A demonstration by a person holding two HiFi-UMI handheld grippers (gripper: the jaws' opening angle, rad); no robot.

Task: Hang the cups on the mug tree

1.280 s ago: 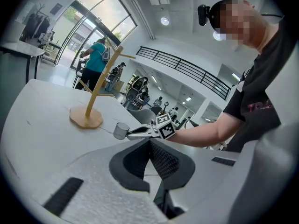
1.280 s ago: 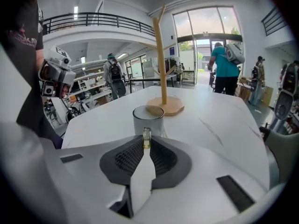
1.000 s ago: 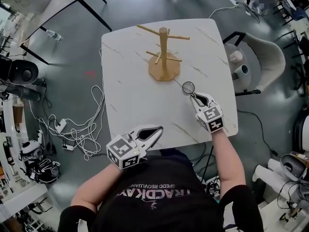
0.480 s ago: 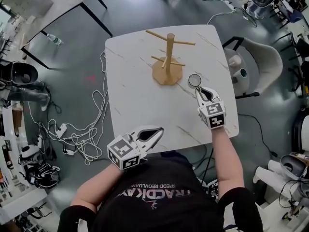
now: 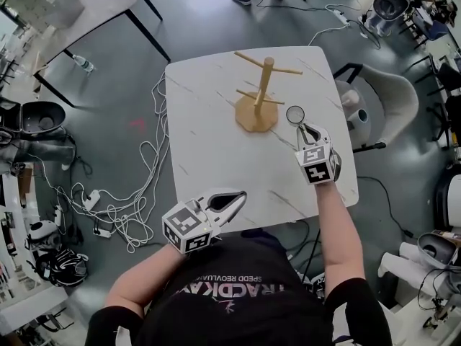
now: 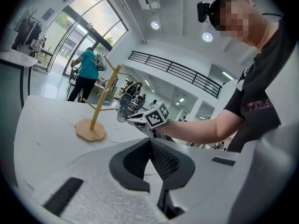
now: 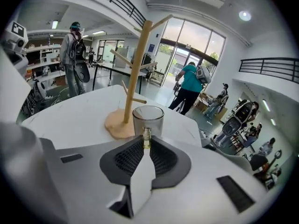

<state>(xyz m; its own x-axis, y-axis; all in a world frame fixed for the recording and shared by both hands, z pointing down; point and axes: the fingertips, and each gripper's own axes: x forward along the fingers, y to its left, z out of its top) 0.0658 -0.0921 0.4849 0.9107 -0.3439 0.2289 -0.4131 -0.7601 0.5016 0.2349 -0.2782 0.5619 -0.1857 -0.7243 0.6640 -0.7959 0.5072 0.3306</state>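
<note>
The wooden mug tree [image 5: 258, 96] stands at the far middle of the white table [image 5: 209, 128], with bare pegs. A clear glass cup [image 5: 295, 114] is just right of its base, held by the handle in my shut right gripper [image 5: 302, 128]. In the right gripper view the cup [image 7: 148, 120] sits upright just past the fingertips of the right gripper [image 7: 146, 141], with the mug tree [image 7: 135, 64] close behind it. My left gripper [image 5: 238, 199] hangs at the table's near edge, shut and holding nothing. The left gripper view shows the left gripper [image 6: 151, 141], and far off the mug tree [image 6: 96, 111] and the cup [image 6: 122, 113].
A white chair [image 5: 389, 99] stands by the table's right edge. Loose cables [image 5: 130, 200] lie on the floor at the left. People stand past the table's far side [image 7: 189, 85]. The table's left half is bare.
My right gripper has carried the cup away from me, from right of and nearer than the tree's base to level with it. The left gripper has stayed at the near edge.
</note>
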